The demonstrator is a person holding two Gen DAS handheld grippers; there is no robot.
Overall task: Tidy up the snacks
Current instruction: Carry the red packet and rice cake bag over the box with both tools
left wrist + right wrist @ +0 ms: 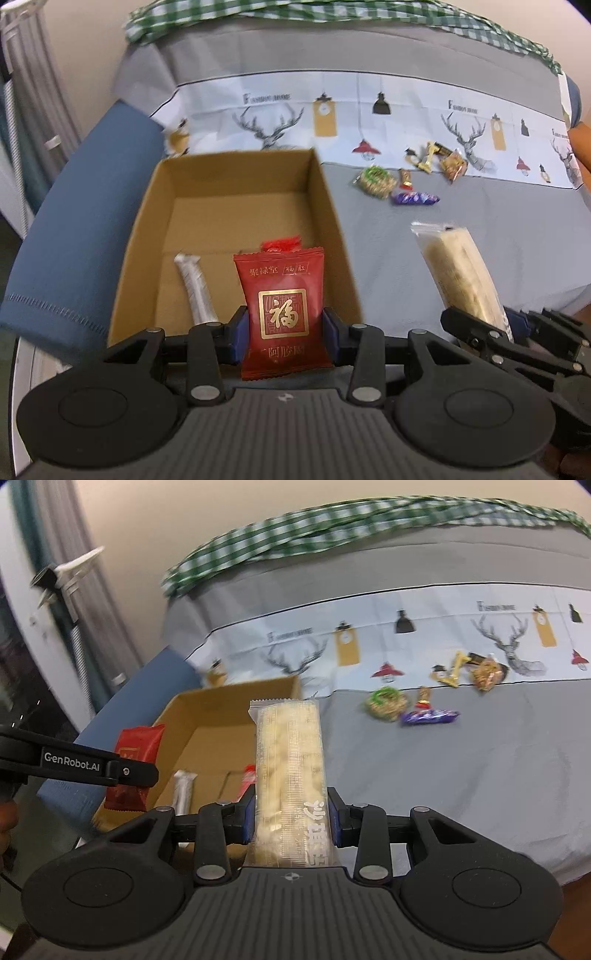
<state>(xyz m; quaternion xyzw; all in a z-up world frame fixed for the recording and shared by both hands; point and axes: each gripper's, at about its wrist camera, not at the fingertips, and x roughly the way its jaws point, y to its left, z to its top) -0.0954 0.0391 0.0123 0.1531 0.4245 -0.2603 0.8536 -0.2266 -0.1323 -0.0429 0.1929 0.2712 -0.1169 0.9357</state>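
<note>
My left gripper is shut on a red snack packet with a gold seal, held upright over the near edge of an open cardboard box. A silver stick packet lies inside the box. My right gripper is shut on a long clear pack of pale rice crackers, just right of the box. The same cracker pack and right gripper show at the right of the left wrist view. The red packet and left gripper appear at the left of the right wrist view.
Several small snacks lie on the grey bedspread: a green round pack, a purple candy, gold-wrapped sweets and an orange pack. A green checked cloth lies at the bed's far edge. A blue cushion lies left of the box.
</note>
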